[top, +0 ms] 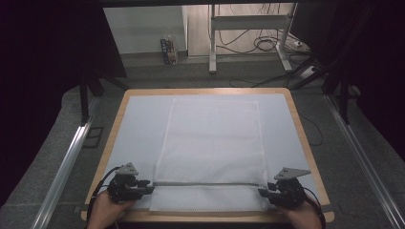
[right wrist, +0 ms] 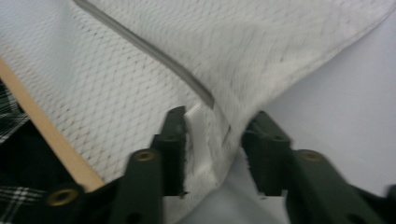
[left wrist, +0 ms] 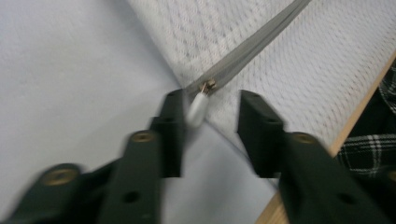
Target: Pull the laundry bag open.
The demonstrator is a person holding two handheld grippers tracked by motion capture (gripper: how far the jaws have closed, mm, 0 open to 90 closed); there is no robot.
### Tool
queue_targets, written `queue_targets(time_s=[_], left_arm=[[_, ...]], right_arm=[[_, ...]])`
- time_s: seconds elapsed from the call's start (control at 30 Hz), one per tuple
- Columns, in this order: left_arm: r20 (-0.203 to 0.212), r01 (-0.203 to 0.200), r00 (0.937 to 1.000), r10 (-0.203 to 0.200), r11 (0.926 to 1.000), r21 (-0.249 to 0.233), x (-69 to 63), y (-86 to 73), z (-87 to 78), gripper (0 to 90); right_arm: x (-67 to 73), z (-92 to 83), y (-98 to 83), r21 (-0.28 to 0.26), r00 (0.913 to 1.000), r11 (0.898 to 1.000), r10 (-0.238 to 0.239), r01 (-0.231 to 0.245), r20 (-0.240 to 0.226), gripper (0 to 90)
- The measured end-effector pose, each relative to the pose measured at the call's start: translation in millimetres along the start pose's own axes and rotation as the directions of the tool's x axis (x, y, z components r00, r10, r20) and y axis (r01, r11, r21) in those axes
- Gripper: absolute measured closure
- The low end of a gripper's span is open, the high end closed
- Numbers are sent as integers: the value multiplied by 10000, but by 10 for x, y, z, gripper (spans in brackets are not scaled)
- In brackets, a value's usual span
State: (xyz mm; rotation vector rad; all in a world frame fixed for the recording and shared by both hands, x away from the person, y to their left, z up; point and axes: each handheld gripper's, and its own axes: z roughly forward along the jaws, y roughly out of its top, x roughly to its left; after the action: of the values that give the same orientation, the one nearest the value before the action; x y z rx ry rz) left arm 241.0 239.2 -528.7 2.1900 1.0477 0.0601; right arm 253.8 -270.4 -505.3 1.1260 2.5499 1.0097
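Note:
A white mesh bag lies flat on a pale sheet that covers the wooden table. A grey zipper runs across the bag near its front edge. My left gripper sits at the zipper's left end. In the left gripper view the left gripper stands open, and the silver zipper pull lies between the jaws, against the left one. My right gripper is at the zipper's right end. In the right gripper view the right gripper is open around a raised fold of the bag's corner.
The table's wooden front edge runs close behind both grippers, with a plaid garment beyond it. Metal rails flank the table on the floor. A desk frame and cables stand beyond the far edge.

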Motion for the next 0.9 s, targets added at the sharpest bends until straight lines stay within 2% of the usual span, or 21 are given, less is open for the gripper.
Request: queue_targets(time_s=[0.07, 0.13, 0.17, 0.23, 0.37, 0.4, 0.5, 0.57, 0.6, 0.63, 0.7, 0.73, 0.77, 0.8, 0.9], left_arm=[[-169, -85, 9998, 83, 9998, -154, -19, 6, 8, 546], [-408, -141, 9991, 131, 9996, -255, -25, 11, 8, 456], [-517, -139, 9986, 122, 9994, -328, -25, 12, 3, 384], [-537, -101, 9985, 79, 9991, -414, -27, 15, -8, 360], [-882, -142, 9961, 78, 9972, -729, -66, 8, -43, 237], [-1121, -256, 9936, 164, 9964, -814, -95, -10, -58, 163], [-1362, -349, 9904, 235, 9960, -819, -122, -43, -79, 105], [-1328, -657, 9896, 554, 9950, -746, -147, -94, -106, 30], [-1440, -684, 9880, 565, 9945, -790, -151, -113, -119, 30], [-1437, -517, 9889, 374, 9940, -966, -150, -169, -150, 20], [-1486, -474, 9884, 316, 9934, -1043, -150, -202, -165, 19], [-1615, -484, 9864, 304, 9929, -1087, -149, -236, -179, 17], [-1885, -531, 9816, 313, 9923, -1116, -144, -305, -201, 10], [-1885, -531, 9816, 313, 9923, -1116, -144, -305, -201, 4], [-2230, -483, 9748, 106, 9852, -1645, -154, -355, -265, 1]], right_arm=[[3, 0, 5, -18, 9999, 10000, -57, 58, 91, 544], [4, 3, 11, -134, 9996, 9997, -196, 198, 208, 477], [6, -4, 20, -256, 9993, 9994, -210, 218, 303, 410], [4, -9, 23, -295, 9991, 9992, -261, 271, 328, 386], [13, -46, 27, -636, 9978, 9973, -344, 379, 561, 269], [18, -68, 24, -807, 9973, 9959, -346, 398, 649, 231], [19, -93, 21, -994, 9970, 9942, -351, 419, 693, 194], [32, -113, 14, -1134, 9957, 9926, -335, 432, 860, 136], [32, -113, 14, -1134, 9957, 9926, -335, 432, 860, 136], [42, -120, 0, -1143, 9946, 9923, -370, 480, 966, 111], [49, -122, -12, -1110, 9947, 9926, -388, 493, 954, 96], [55, -127, -27, -1079, 9947, 9927, -434, 534, 927, 90], [63, -145, -65, -1115, 9952, 9924, -430, 528, 882, 75], [63, -153, -77, -1125, 9957, 9925, -385, 479, 845, 71], [58, -174, -105, -1143, 9964, 9927, -295, 386, 797, 61]])
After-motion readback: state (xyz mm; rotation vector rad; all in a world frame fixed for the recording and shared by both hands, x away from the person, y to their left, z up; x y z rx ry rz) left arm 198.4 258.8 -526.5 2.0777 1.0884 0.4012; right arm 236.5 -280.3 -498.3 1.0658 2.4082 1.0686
